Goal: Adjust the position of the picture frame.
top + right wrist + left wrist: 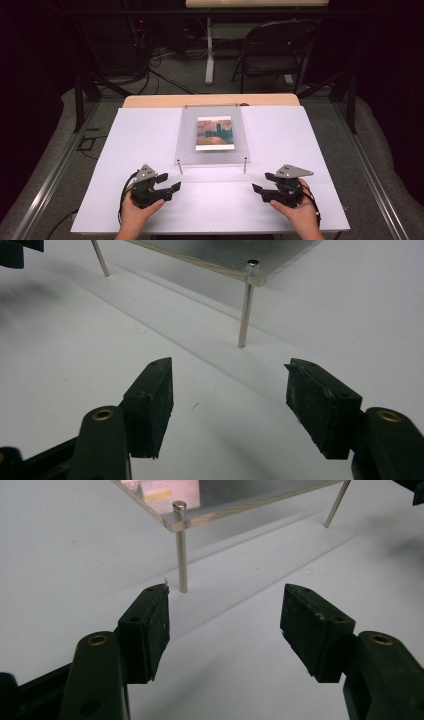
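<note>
Table (150,140) first: white, wide, and I stand at its near edge. Mid-table, toward the far side, sits the clear acrylic frame (186,135), raised on thin metal legs (182,555), with a small painted picture (215,133) inside. I judge it stiff, slick-faced and easily scratched, fairly light; best taken by its near corners. My left claw (167,184) and right claw (262,183) hang released, nothing between them, near those corners.
</note>
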The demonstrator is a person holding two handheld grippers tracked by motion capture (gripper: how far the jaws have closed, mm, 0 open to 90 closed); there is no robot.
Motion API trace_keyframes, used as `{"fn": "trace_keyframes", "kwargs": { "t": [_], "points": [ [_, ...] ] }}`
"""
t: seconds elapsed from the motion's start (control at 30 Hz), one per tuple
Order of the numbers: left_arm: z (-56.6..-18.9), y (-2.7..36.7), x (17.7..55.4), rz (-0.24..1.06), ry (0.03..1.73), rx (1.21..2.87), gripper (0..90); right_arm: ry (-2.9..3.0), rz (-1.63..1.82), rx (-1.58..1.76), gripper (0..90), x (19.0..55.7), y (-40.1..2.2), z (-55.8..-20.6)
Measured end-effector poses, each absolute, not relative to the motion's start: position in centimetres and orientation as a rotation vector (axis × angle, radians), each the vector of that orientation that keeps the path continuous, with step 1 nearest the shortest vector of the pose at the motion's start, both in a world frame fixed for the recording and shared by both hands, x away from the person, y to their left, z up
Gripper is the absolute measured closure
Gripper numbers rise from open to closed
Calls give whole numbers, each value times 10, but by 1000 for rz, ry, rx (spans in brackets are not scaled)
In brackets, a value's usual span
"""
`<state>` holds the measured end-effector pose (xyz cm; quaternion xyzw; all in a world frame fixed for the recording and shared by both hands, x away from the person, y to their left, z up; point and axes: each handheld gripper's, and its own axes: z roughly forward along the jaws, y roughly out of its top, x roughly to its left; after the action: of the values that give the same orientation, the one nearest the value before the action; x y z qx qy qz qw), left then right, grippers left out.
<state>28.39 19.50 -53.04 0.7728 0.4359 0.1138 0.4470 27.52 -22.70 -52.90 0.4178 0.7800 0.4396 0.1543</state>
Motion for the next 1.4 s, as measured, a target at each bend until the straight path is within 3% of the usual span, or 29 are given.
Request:
{"fn": "trace_keyframes", "kwargs": {
  "t": [0.33, 0.77, 1.2, 1.37, 1.4],
  "points": [
    [-523, 215, 287, 331, 1099, 1860, 364, 2167, 1273, 1273, 353, 277, -251, -531],
    [-506, 230, 314, 328, 1171, 1853, 329, 2140, 1226, 1389, 154, 291, -264, -519],
    [-494, 239, 351, 294, 1234, 1874, 335, 2197, 1180, 1333, 146, 333, -254, -491],
    [-490, 244, 364, 276, 1252, 1871, 331, 2178, 1206, 1351, 179, 351, -254, -486],
    [-487, 245, 370, 287, 1247, 1868, 331, 2174, 1210, 1351, 228, 361, -253, -485]
  ]
}}
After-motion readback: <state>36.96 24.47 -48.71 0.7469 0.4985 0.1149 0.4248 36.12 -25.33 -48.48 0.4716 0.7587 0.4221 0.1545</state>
